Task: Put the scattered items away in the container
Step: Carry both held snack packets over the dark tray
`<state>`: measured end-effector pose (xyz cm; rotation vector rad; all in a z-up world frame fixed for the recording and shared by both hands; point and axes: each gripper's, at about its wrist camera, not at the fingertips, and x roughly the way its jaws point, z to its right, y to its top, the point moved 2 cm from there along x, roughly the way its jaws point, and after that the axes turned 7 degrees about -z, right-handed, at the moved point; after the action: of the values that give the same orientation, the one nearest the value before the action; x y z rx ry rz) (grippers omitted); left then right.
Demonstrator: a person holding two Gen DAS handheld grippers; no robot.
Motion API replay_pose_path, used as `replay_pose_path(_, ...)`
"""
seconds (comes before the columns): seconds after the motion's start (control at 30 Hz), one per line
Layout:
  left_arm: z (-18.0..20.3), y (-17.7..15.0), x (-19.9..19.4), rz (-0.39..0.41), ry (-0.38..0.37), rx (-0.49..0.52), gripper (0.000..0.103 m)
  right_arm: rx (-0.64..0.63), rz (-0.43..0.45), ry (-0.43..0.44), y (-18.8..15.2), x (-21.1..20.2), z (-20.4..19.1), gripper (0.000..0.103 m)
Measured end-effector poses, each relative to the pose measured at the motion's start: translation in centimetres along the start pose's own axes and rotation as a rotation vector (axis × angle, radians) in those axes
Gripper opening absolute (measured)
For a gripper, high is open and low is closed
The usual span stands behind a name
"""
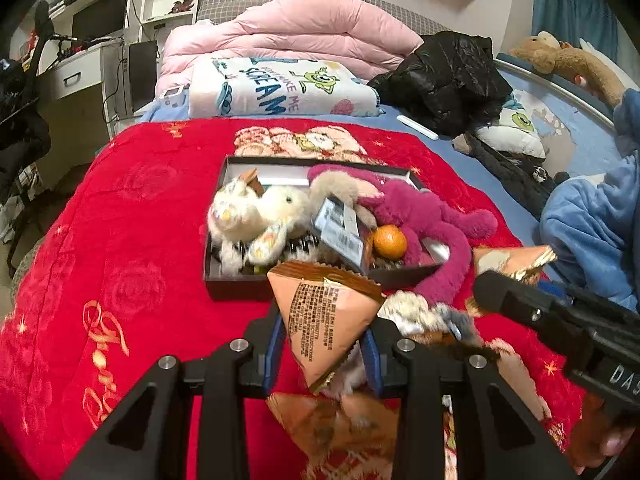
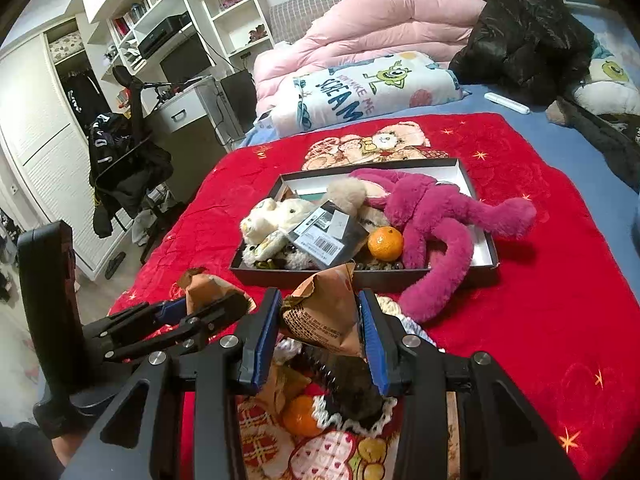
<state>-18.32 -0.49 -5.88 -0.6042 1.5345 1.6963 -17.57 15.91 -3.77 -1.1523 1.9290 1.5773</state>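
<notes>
Your left tool (image 1: 326, 344) is clamped on a tan snack packet (image 1: 326, 320), and your right tool (image 2: 320, 336) grips a second tan packet (image 2: 324, 312), both held just short of the dark box (image 2: 486, 246). That box sits on the red blanket (image 2: 540, 320) of the bed, already holding a white plush (image 2: 272, 216), a magenta plush (image 2: 436, 216) and an orange (image 2: 385, 243). Below your right tool, another orange (image 2: 302, 416) lies on the blanket.
</notes>
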Motion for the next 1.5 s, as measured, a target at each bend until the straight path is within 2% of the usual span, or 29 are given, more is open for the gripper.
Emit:
replay_pose_path(0.3,0.0,4.9,3.0,0.030,-0.005,0.056,0.035,0.035,-0.026,-0.014,2.5,3.6,2.2,0.038)
replay_pose_path(0.4,-0.8,6.2,4.3,0.035,-0.009,0.040,0.035,0.032,-0.032,-0.021,3.8,5.2,2.9,0.038)
replay_pose_path(0.47,-1.4,6.9,5.2,0.030,0.009,0.041,0.035,0.033,-0.031,-0.024,4.9,6.4,3.3,0.038)
replay_pose_path(0.53,-1.5,7.5,6.0,0.036,0.072,0.090,0.035,0.043,-0.031,-0.025,5.8,7.5,3.8,0.038)
replay_pose_path(0.63,-2.2,8.1,7.2,0.021,0.066,0.081,0.035,0.041,-0.021,-0.029,7.2,9.0,4.3,0.038)
replay_pose_path(0.77,-3.3,8.2,8.5,0.002,0.020,-0.033,0.035,0.057,-0.013,-0.014,7.8,10.6,5.1,0.038)
replay_pose_path(0.83,-2.7,8.2,9.0,-0.012,0.036,-0.001,0.035,0.068,-0.015,-0.013,7.8,11.3,5.5,0.039)
replay_pose_path(0.97,-1.2,8.7,8.8,0.018,0.049,0.061,0.035,0.103,-0.033,-0.016,7.6,12.4,6.7,0.039)
replay_pose_path(1.5,-0.2,8.4,8.9,0.017,0.056,0.085,0.035,0.087,-0.036,-0.027,7.0,13.0,6.5,0.040)
